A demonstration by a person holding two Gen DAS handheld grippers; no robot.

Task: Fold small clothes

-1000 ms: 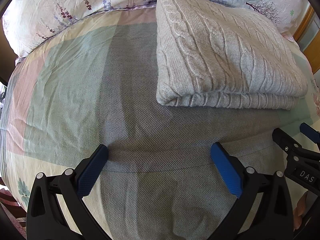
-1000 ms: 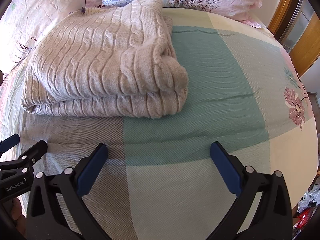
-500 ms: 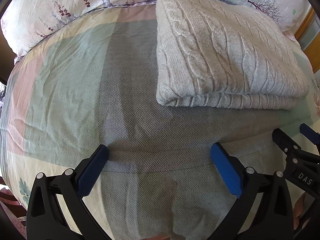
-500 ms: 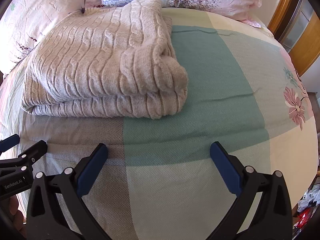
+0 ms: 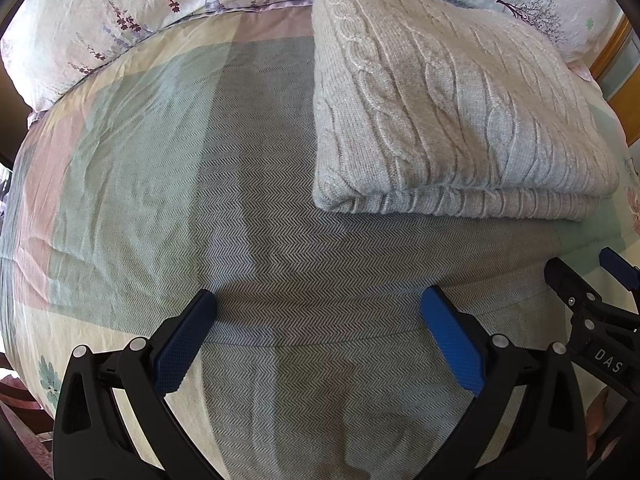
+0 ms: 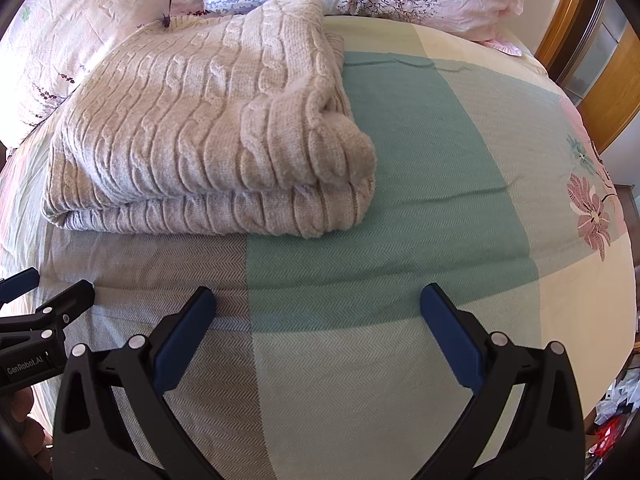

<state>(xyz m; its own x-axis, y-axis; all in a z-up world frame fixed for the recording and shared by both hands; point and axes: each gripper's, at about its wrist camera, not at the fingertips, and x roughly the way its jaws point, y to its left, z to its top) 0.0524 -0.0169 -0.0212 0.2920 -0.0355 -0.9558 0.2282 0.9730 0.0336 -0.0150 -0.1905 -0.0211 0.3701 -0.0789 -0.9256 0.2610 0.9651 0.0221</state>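
Grey cable-knit sweater (image 5: 448, 112) folded, lying flat on bedspread (image 5: 168, 152).

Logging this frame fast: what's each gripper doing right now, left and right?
Left gripper: open, holding nothing, above the bedspread, short of the folded sweater.
Right gripper: open, holding nothing, also short of the sweater.

surface: bed (image 6: 460, 360) under a colour-block herringbone cover | on it: folded cable-knit sweater (image 6: 200, 132), flat, towards the head end | floral pillows (image 5: 120, 28) along the head, seemingly two, sweater's far edge touching them
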